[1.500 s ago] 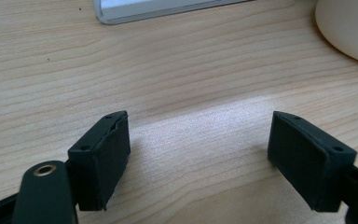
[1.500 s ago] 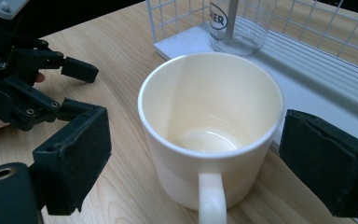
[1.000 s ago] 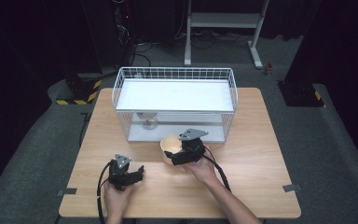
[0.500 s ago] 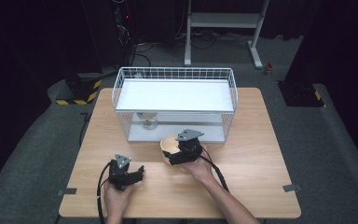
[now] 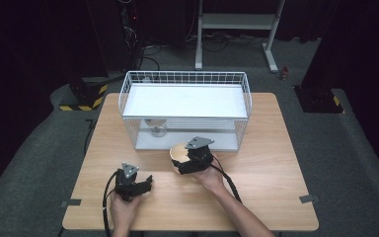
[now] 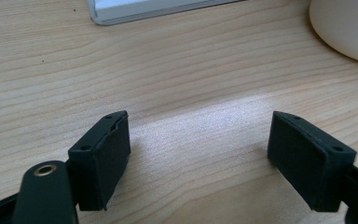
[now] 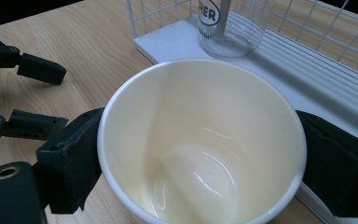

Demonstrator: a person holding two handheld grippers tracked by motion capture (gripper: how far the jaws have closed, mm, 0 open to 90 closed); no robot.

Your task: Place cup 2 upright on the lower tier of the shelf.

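Light wooden table (image 5: 276,148) at centre, evenly lit from above, grain running across. Under and around it, grey carpeted floor (image 5: 355,163), darker toward the edges. Far side mostly black, walls lost in shadow. Far right of centre, a pale metal stand (image 5: 237,22) with two legs and a crossbar. Far left, a dark rack with a tangle of cables (image 5: 148,49) at its foot. Left of the table, a black and yellow striped block (image 5: 81,101). Right, a matching striped block (image 5: 321,98) under a dark post.
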